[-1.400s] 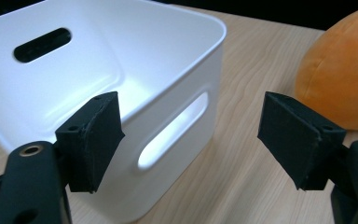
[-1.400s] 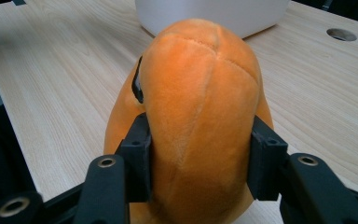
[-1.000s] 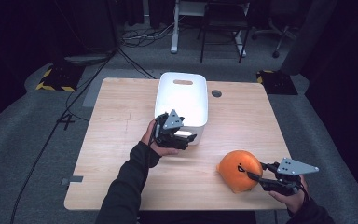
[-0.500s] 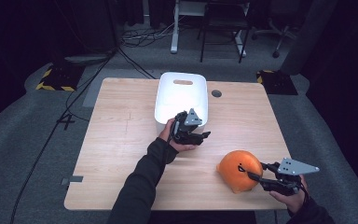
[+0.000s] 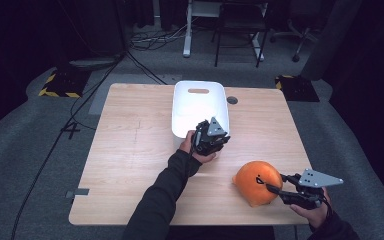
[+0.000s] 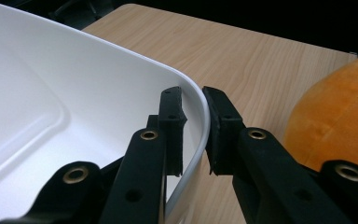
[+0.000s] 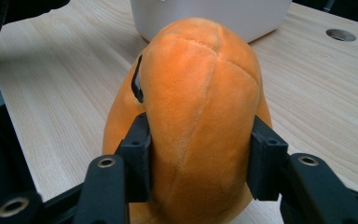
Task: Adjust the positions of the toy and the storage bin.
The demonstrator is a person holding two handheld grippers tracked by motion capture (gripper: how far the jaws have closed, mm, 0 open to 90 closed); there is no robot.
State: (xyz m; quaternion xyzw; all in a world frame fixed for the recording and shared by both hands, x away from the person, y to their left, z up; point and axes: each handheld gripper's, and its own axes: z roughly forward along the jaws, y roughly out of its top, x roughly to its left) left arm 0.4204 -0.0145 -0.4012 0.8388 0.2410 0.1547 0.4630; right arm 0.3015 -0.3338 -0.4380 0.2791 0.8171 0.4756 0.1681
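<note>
A white plastic bin stands at the middle back of the wooden table. My left gripper is at the bin's near right corner. In the left gripper view its jaws have just been closing and now clamp the bin's rim, one pad inside the wall and one outside, around my left gripper. An orange plush toy lies near the front right. My right gripper is shut on the toy's sides; the orange plush toy bulges between the pads of my right gripper.
A round cable hole sits in the tabletop just right of the bin. The plush toy lies close to the bin's gripped corner. Chairs, a desk frame and cables stand on the floor beyond the table's far edge.
My left hand slid right along the bin's near side to its right corner, and its jaws closed onto the rim. The right gripper and the toy stayed put.
</note>
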